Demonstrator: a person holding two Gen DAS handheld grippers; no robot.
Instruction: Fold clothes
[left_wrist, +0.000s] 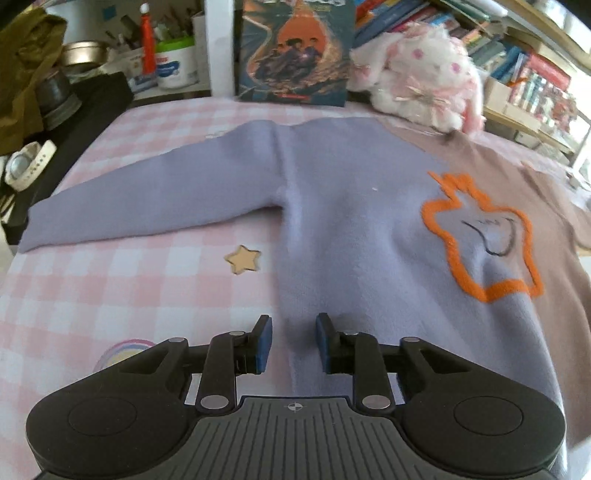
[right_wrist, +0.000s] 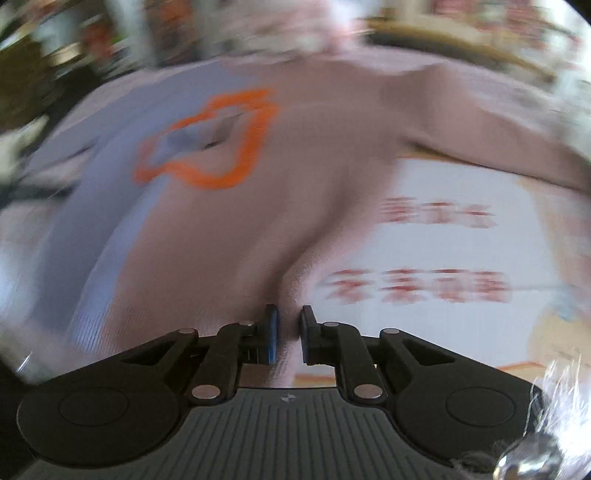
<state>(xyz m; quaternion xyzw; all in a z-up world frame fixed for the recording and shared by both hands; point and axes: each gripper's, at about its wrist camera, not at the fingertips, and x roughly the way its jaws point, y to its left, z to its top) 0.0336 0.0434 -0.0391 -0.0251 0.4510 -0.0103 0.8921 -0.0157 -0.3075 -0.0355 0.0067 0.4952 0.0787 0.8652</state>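
A sweater, lavender on one half and dusty pink on the other, lies flat on the bed with an orange star outline on its chest. Its lavender sleeve stretches left. My left gripper is open with its blue pads either side of a raised fold at the lavender hem. In the blurred right wrist view, my right gripper is shut on a pinched ridge of the pink hem; the pink sleeve extends right.
A pink checked sheet covers the bed. A book and a white plush toy stand at the far edge. A black tray with jars and a watch sits left. Bookshelves are at right.
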